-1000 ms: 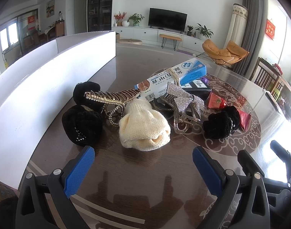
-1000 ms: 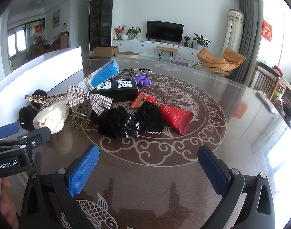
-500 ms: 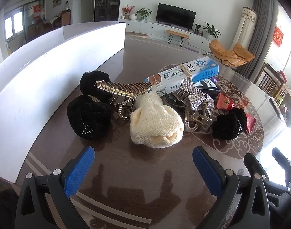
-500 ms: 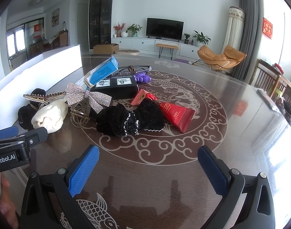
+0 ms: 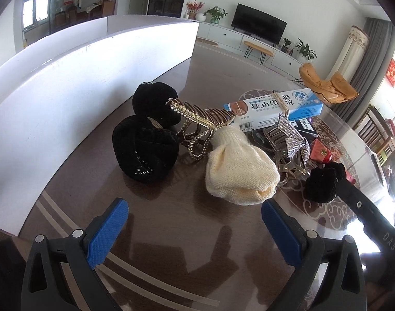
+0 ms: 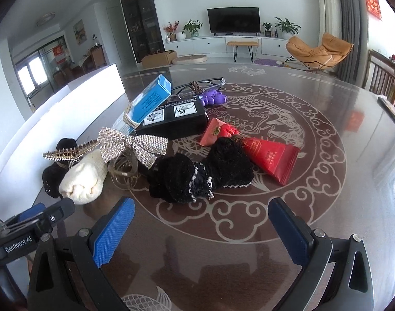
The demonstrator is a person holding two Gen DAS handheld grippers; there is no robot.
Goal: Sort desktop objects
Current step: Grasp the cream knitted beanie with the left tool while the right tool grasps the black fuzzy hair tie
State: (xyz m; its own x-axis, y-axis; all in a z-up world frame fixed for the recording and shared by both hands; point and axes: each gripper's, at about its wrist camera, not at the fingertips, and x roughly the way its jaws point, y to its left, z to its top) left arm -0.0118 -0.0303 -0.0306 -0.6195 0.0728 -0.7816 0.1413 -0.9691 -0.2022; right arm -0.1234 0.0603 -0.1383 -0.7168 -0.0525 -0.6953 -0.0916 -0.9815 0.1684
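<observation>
The left hand-held gripper [image 5: 194, 223] hangs low over the desk [image 5: 171, 233], its blue pads spread wide with nothing between them. Just beyond lies a cream knitted pouch [image 5: 238, 173], with a black velvet scrunchie [image 5: 145, 153] to its left and a gold jewelled hair claw [image 5: 197, 119] resting between them. The right hand-held gripper [image 6: 200, 223] is likewise spread and empty, facing a black frilled scrunchie [image 6: 197, 173]. Behind that lie a red packet [image 6: 272, 155], a glittery bow clip [image 6: 132, 145], a black box [image 6: 174, 119] and a blue toothpaste carton [image 6: 150, 98] leaning on it. A white board [image 5: 67, 85] stands along the desk's left side.
</observation>
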